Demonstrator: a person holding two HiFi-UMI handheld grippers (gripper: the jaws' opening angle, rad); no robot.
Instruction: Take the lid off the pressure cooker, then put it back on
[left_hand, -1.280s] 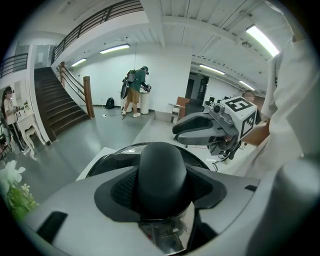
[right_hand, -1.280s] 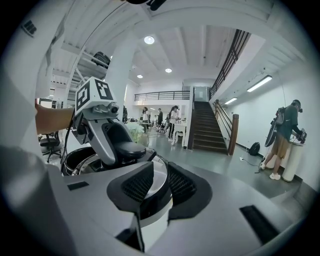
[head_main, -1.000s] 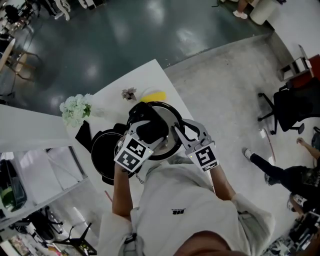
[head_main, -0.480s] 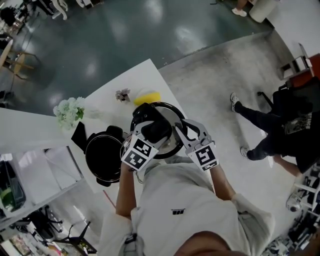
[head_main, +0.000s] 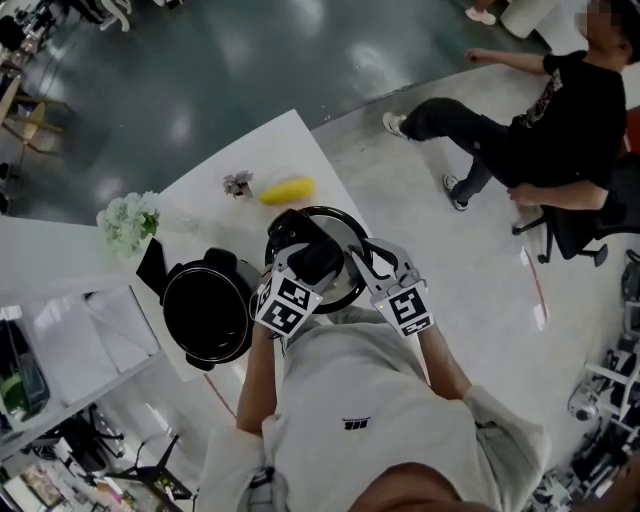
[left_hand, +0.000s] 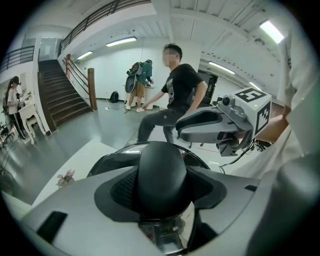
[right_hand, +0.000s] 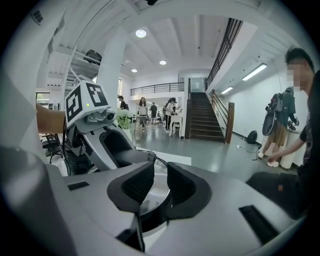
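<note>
Left gripper (head_main: 303, 248) and right gripper (head_main: 368, 262) hold the lid (head_main: 338, 228) between them in the head view. The lid is off the pressure cooker pot (head_main: 205, 315). The pot sits open on the white table (head_main: 290, 150), just to the left of the lid. So the first half of the job looks done (the pot's dark inside shows plainly). The second half is left: the lid has to go back on the pot.

In the left gripper view, the jaws are about half closed. They squeeze the lid's round black knob (left_hand: 162, 165) from both sides.

In the right gripper view, the jaws are nearly together. The lid's thin edge sits between the two pads, so it looks pinched there. Both grippers seem to have a good hold for carrying the lid over to the pot.
</note>
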